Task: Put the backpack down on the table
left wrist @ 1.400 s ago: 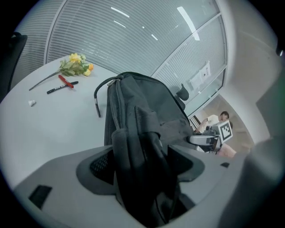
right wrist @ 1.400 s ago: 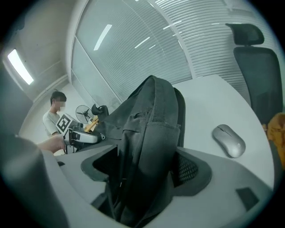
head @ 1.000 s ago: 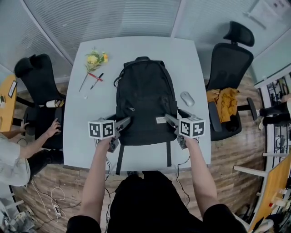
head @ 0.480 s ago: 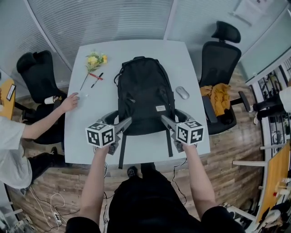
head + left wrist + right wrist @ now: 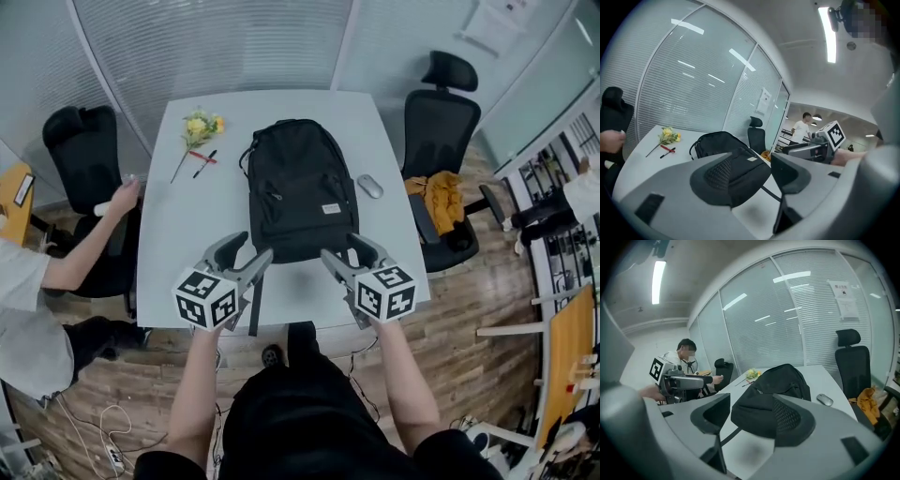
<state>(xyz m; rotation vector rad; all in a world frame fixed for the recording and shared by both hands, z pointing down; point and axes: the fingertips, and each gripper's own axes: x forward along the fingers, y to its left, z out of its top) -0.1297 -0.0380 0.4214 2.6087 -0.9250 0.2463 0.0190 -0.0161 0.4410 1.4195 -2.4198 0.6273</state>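
The black backpack (image 5: 298, 187) lies flat on the white table (image 5: 183, 253), its straps trailing over the near edge. My left gripper (image 5: 242, 253) hovers off its near left corner and my right gripper (image 5: 349, 255) off its near right corner; neither touches the bag. Both are open with nothing between the jaws, and both pairs of jaws have just been closing somewhat. In the left gripper view the backpack (image 5: 717, 140) lies beyond the jaws, with the right gripper (image 5: 820, 145) across from it. The right gripper view shows the backpack (image 5: 780, 380) ahead on the table.
A grey mouse (image 5: 369, 186) lies right of the bag. Yellow flowers (image 5: 199, 125) and pens (image 5: 201, 161) lie at the far left. Black office chairs (image 5: 441, 122) flank the table; the right one holds an orange cloth (image 5: 441, 202). Another person's hand (image 5: 122, 197) is at the table's left edge.
Both grippers drew back from the backpack's near corners, rising toward me. The backpack stayed flat on the table. The other person's hand moved from the tabletop to its left edge.
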